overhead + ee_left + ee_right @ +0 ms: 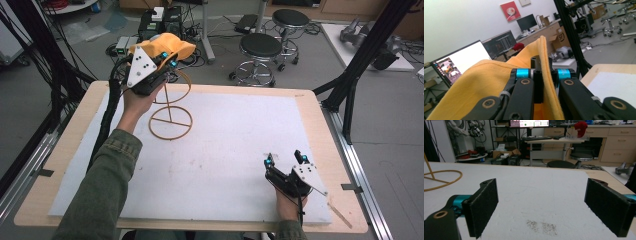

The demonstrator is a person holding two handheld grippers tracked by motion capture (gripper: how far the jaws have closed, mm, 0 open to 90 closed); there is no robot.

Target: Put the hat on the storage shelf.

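Holding a yellow cloth [172, 46] pinched tight in your left gripper [165, 59], you have it raised above the far left part of the table [310, 107], right over the top ring of a thin wire stand [170, 118]. The cloth looks lifted but not yet draped on the stand, so hanging it there seems to be the step left. Your right gripper [286, 161] rests near the front right of the white mat [225, 150], jaws wide apart, holding nothing.
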